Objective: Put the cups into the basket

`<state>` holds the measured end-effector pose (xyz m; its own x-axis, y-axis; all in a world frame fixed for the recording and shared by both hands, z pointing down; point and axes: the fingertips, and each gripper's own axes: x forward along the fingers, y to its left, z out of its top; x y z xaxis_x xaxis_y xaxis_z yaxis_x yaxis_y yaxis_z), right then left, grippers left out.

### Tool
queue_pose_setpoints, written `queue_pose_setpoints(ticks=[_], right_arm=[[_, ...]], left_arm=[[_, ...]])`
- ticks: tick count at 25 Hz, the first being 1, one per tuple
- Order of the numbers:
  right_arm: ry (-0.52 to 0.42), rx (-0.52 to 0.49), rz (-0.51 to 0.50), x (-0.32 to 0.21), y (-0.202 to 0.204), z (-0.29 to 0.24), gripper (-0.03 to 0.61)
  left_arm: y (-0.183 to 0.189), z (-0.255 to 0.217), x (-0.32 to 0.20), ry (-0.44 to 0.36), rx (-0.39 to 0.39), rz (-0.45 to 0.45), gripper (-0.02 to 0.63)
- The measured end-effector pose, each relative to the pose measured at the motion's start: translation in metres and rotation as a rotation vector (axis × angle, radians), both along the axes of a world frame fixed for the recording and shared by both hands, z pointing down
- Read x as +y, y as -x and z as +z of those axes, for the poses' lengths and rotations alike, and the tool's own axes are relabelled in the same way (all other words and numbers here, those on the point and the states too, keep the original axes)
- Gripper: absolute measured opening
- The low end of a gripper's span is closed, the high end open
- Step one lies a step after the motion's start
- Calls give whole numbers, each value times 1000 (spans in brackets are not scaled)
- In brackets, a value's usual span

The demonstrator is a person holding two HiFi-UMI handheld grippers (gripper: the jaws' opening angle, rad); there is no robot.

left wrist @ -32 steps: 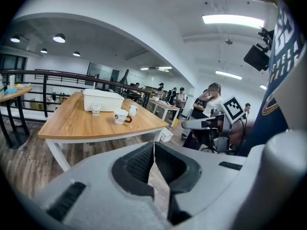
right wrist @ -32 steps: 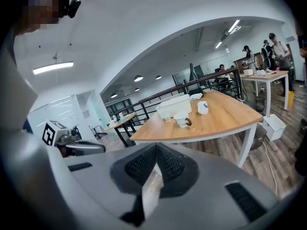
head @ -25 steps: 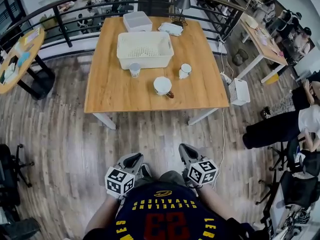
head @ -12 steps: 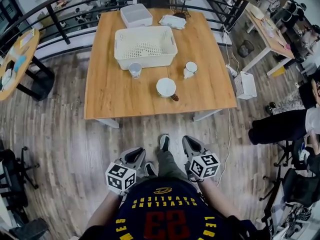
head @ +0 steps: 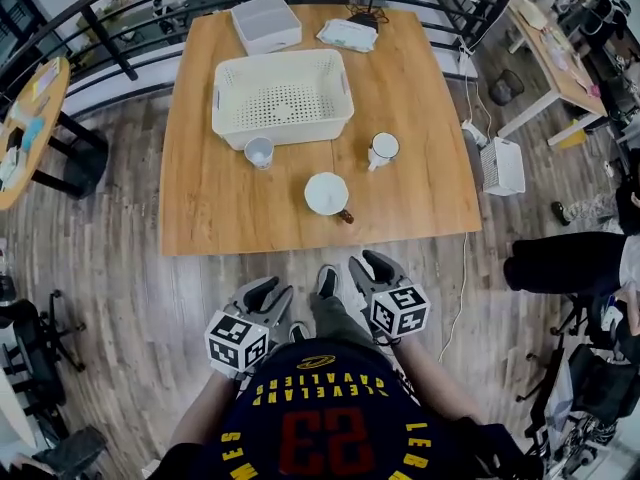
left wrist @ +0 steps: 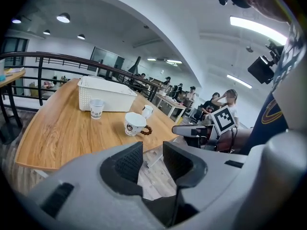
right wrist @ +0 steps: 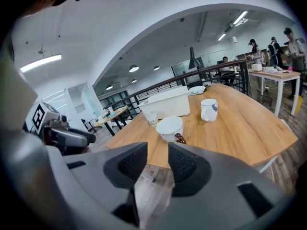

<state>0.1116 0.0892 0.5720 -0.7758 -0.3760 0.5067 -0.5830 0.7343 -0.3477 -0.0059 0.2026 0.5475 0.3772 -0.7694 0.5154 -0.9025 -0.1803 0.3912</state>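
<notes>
Wooden table (head: 200, 208) holds a small cup (head: 259, 152), wide cup (head: 327, 193) and mug (head: 382, 149), all outside the white basket (head: 282, 58). Only the gripper views show that the jaws of the left gripper (left wrist: 152, 152) and right gripper (right wrist: 157, 158) have just been opening, with nothing between them and the cups well ahead.

The left tool (left wrist: 152, 150), jaws just opening, nothing between, faces cups (left wrist: 135, 124) and basket (left wrist: 108, 97).
</notes>
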Motion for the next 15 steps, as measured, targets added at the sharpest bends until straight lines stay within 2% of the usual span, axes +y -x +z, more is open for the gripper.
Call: queue_pose_setpoints(ticks=[4, 9, 15], right_arm=[[-26, 70, -67, -33, 14, 25, 140], [-11, 134, -120, -71, 24, 64, 144], [-49, 280, -339, -77, 50, 95, 160]], left_arm=[[-3, 4, -28, 54, -8, 35, 129], [-4, 4, -62, 69, -26, 34, 128], [-1, 6, -91, 87, -13, 10, 127]])
